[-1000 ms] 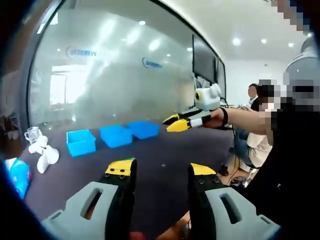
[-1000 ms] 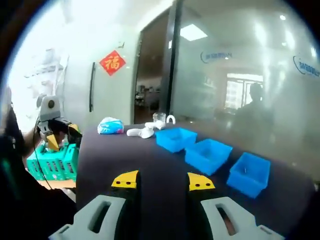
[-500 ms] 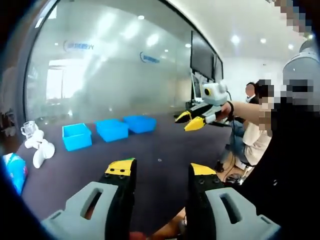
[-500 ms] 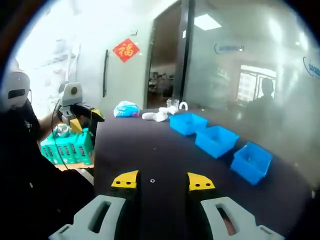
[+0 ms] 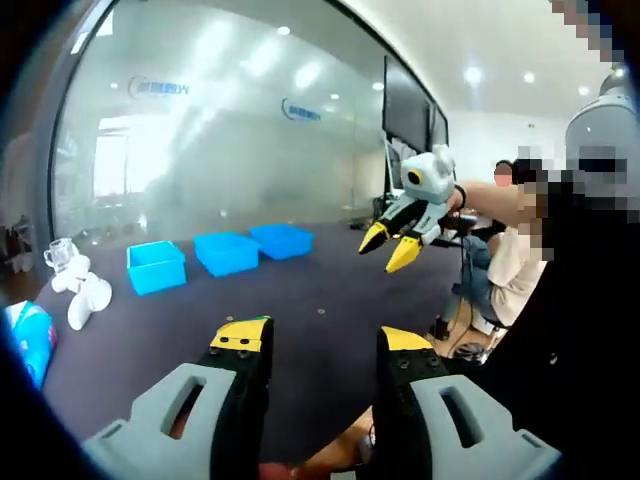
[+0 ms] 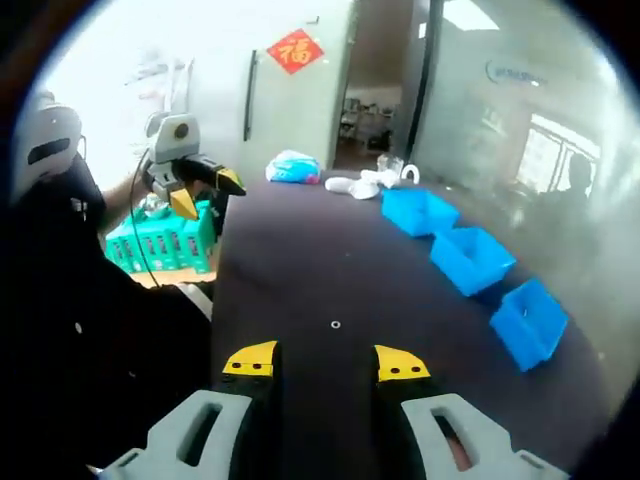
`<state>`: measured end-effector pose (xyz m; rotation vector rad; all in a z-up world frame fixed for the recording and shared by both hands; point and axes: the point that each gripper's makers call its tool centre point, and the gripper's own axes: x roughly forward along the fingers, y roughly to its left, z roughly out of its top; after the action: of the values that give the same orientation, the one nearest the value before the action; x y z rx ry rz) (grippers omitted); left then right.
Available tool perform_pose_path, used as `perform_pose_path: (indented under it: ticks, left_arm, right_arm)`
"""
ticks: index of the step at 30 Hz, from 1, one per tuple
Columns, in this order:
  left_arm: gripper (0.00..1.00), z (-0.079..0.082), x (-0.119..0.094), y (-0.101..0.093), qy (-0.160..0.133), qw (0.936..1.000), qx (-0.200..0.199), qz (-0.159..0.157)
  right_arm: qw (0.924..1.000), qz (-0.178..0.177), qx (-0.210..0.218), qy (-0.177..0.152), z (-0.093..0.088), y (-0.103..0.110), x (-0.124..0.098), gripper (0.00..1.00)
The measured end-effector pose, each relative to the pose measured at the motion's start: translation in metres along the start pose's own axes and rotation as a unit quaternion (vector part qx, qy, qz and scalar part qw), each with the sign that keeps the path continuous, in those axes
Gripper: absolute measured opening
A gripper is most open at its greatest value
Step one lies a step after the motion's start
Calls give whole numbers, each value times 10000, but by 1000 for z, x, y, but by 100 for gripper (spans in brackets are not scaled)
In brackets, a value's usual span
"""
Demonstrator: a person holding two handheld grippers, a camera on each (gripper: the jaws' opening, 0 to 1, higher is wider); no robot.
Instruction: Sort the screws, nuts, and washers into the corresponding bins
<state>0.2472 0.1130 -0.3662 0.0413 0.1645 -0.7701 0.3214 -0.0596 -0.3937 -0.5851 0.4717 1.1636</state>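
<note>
the dark surface [image 6: 300, 270] runs ahead of me, three blue bins [image 6: 472, 260] in a row along its far side by the glass wall. my left gripper [image 5: 318, 345] and right gripper [image 6: 325, 362] both hover with jaws spread, holding nothing. one small washer [image 6: 335, 324] lies just beyond the right jaws. i judge i'm approaching; next, lower over it and pinch.
</note>
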Motion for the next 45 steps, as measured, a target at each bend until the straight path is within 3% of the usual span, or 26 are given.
perform_pose_path:
  ticks: [7, 19, 31, 45]
  left_arm:
    - [39, -4, -1, 0, 67, 10000, 30, 15]
    - [39, -6, -2, 4, 100, 9999, 8, 16]
    - [39, -10, -5, 9, 123, 9999, -45, 96]
    - [39, -10, -10, 12, 132, 9997, -105, 189]
  right_arm:
    - [9978, 300, -364, 461, -2, 3, 15, 31]
    - [9906, 719, -636, 979, 3, 7, 47, 29]
    - [9788, 1060, -822, 1546, 2, 5, 72, 29]
    - [9578, 1495, -1069, 2210, -8, 3, 96, 25]
